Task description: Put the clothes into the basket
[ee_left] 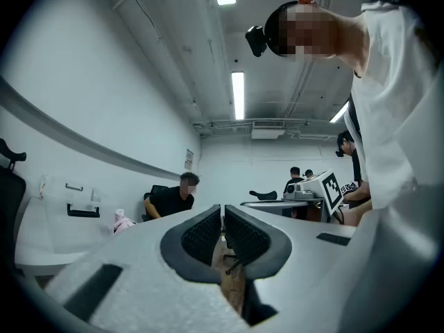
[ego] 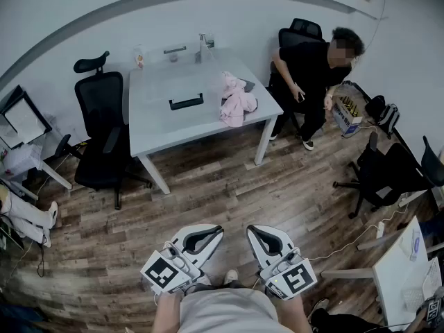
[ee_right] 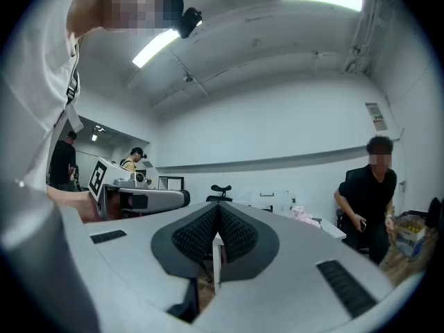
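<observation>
Wood floor (ego: 208,186) takes up most of the head view. A wide bare strip of it runs btwn the person and the table's near edge.

White table (ego: 159,134) stands at top centre, long side toward the camera and far side close to the wall. Its front legs sit at the L and R corners, w/ floor showing under the top.

Black office chair (ego: 104,130) stands tight against the table's L end. A seated person in black (ego: 312,68) is just off the R end, w/ knees near the R front leg. A 2nd black chair (ego: 381,172) stands further R, well apart from the table. The corner of another white desk (ego: 402,269) cuts in at lower R.

Basket (ego: 186,103) is on the tabletop, mid-table. It is pale and hard to tell from the surface. A black handle marks its near side, set back from the table edge.

Pink clothes (ego: 236,103) lie heaped on the table's R end, by the front R corner. They are near the basket but not in it.

L gripper (ego: 219,229) and R gripper (ego: 250,228) are held low by the person's body, side by side, tips pointing at the table and well short of it. Both have jaws closed together w/ nothing btwn the pads.
</observation>
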Available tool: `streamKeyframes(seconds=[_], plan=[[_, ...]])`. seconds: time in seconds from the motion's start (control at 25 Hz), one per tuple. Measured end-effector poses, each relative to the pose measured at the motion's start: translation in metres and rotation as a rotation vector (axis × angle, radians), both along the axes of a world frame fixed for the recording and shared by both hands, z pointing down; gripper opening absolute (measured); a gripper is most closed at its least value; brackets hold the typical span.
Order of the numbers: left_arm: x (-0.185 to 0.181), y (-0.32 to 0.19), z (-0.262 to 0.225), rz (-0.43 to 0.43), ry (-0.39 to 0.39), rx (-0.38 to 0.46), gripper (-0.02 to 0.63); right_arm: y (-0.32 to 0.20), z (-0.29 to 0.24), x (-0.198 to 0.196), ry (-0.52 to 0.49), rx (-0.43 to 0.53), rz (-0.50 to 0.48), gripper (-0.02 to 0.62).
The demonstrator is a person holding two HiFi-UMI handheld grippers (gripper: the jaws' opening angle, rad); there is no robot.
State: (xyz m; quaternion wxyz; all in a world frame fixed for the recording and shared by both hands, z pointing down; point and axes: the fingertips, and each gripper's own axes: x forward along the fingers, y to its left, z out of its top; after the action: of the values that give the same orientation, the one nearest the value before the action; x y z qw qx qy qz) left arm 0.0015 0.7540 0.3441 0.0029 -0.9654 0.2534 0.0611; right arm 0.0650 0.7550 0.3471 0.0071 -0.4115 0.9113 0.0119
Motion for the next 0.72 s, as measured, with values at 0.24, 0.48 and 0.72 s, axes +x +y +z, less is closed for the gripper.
streamKeyframes(seconds=[0.24,0.48,0.72], plan=[[0.018,-0.011,-0.001,-0.011,-0.014,0.014,0.025,-0.013,-0.002,0.018,0.0,0.015,-0.015,0.003],[0.029,-0.042,-0.009,-0.023,-0.011,-0.008,0.025,-0.045,-0.01,0.029,-0.005,0.027,-0.025,0.003],[0.029,-0.085,-0.007,-0.01,-0.016,-0.028,0.025,-0.091,-0.008,0.027,0.0,0.027,-0.016,0.003]])
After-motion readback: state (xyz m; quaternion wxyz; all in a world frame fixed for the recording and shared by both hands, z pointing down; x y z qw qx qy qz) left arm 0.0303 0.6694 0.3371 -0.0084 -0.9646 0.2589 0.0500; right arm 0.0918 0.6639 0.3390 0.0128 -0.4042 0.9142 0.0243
